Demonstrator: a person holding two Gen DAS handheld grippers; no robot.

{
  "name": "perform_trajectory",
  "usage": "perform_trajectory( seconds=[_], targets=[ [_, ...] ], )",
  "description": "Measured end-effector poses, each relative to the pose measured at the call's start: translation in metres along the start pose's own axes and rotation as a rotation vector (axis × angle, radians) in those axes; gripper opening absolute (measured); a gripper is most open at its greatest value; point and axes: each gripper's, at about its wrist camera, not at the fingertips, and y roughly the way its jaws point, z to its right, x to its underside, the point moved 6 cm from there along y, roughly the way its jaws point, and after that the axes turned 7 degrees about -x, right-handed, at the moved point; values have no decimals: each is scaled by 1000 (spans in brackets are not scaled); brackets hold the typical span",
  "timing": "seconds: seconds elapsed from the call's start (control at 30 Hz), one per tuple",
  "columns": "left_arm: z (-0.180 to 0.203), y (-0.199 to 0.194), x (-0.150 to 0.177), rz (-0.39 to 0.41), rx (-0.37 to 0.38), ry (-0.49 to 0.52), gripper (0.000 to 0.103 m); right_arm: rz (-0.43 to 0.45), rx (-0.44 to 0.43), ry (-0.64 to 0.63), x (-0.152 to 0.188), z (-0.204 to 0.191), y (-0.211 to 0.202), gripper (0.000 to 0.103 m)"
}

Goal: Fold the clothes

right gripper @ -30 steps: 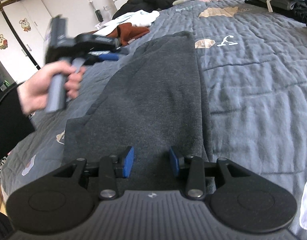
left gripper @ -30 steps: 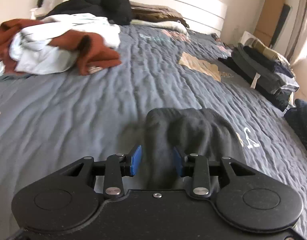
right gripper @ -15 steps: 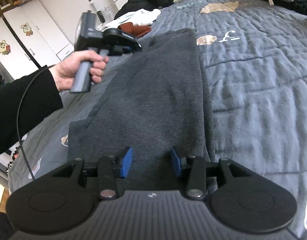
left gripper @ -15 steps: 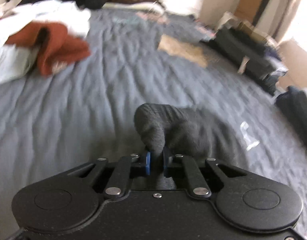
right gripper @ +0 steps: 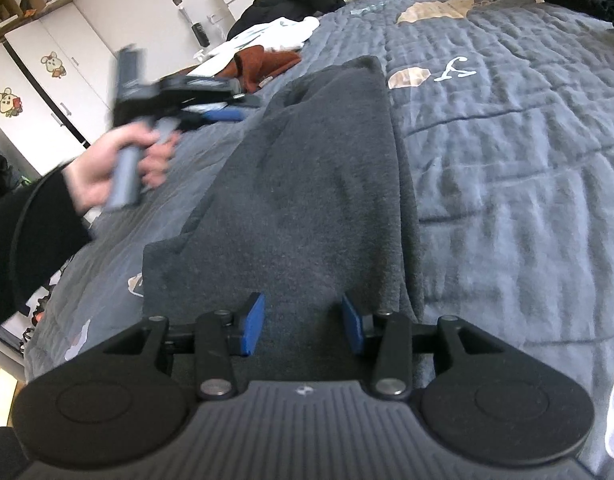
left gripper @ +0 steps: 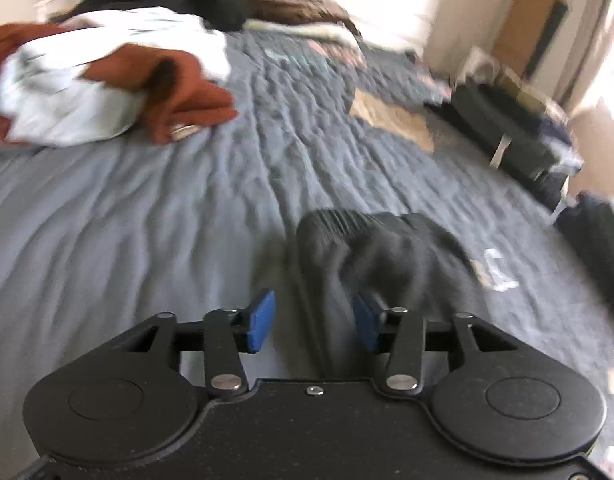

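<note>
While our left gripper (left gripper: 313, 322) hangs over the bed with its jaws spread wide, the end of the dark grey garment (left gripper: 371, 256) lies between and just ahead of the blue pads (left gripper: 261, 316), bunched into a raised fold; the blur keeps us from telling whether the right-hand pad touches the cloth. Ahead and to the left of those jaws sits a heap of rust and white clothes (left gripper: 107, 84) on the grey quilt (left gripper: 147, 208), and far ahead to the right a folded stack (left gripper: 515, 136) lies at the bed's edge. Our right gripper (right gripper: 303, 328) also stands wide apart and holds nothing, the garment stretching flat from between its jaws away up the quilt. Ahead and to the left of them our left hand (right gripper: 119, 164) grips the other tool's handle, smeared by motion.
</note>
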Motion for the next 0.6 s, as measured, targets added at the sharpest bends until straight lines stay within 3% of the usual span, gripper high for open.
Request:
perform_trajectory(
  seconds=[0.17,0.27,0.4,0.53,0.6],
  targets=[
    [8,-84,65,16,39,-89,51,3,3,-8,-2,-3,-13,42],
    [16,-119,105,6,23,-131,51,1,13,-21,-2,-3,-20,42],
    [20,-144,151,-28,-25,-211,52,7,34,-12,-5,3,-33,42],
    [27,-155,191,-96,-5,-249,52,9,82,30,-9,12,-54,43],
    [32,-163,204,-94,15,-238,52,21,101,44,-8,12,-70,43]
  ],
)
